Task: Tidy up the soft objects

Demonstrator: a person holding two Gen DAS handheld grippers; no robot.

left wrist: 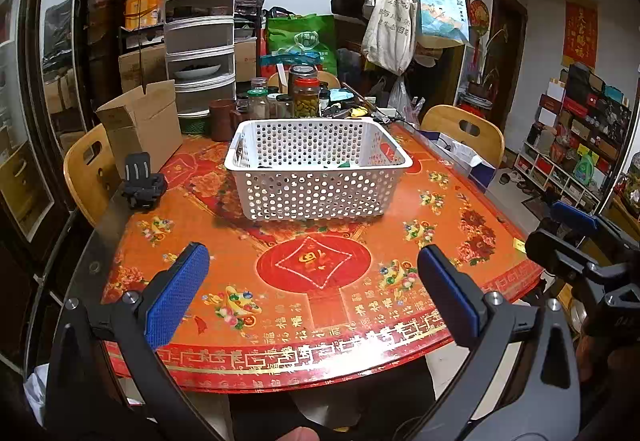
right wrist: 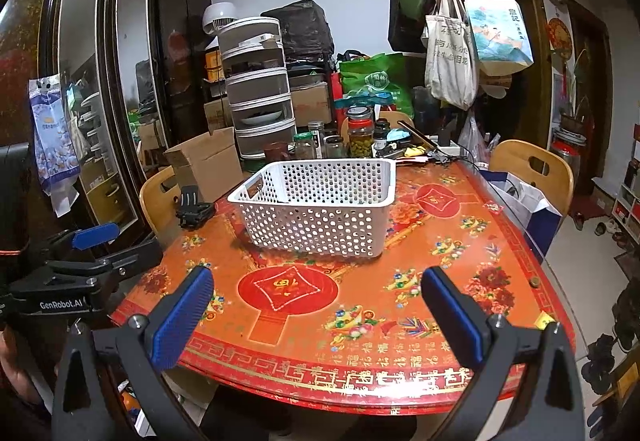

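White perforated basket (left wrist: 318,169), red-orange floral tablecloth (left wrist: 320,305)

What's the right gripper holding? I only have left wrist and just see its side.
Observer: Nothing. The right gripper is open over the near edge of the table, with nothing between its pads.
Operator: Anything soft off to the left, outside my view?
Observer: A blue-and-white snack bag hangs against the dark cabinet, left of the table.
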